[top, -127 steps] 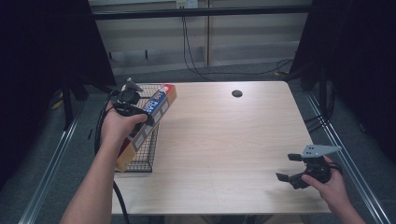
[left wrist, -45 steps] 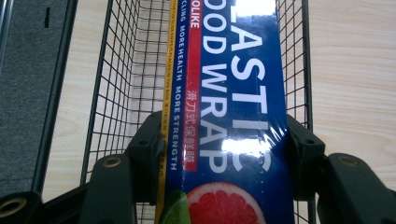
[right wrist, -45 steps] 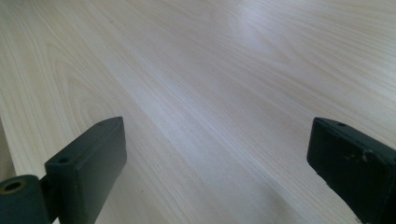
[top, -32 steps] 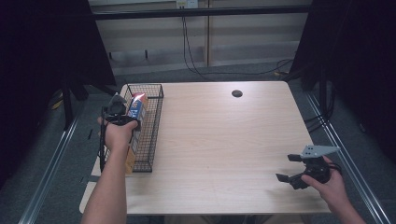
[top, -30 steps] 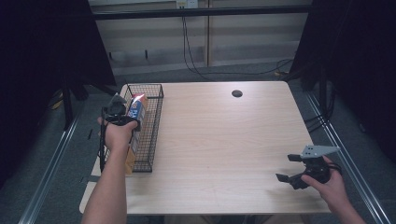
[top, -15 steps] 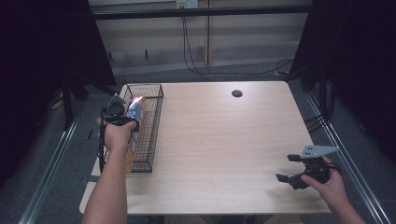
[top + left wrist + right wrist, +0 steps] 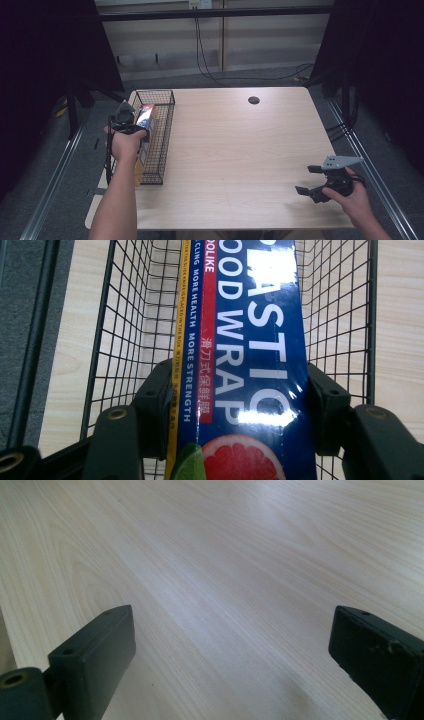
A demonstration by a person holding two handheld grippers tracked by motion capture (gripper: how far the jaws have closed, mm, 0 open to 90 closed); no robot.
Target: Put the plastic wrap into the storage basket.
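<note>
Lettering on the plastic wrap box (image 7: 250, 365) clamped in the left claw (image 7: 235, 405) reads clearly up close; right claw (image 7: 230, 660) gapes.

In the left gripper view the box (image 7: 245, 355) runs off the top and bottom edges, so its big lettering is cut short; its fine side print is too small to read. It hides the basket (image 7: 125, 315) floor behind it. In the high view, the hand (image 7: 126, 142) covers the box's near end.
</note>
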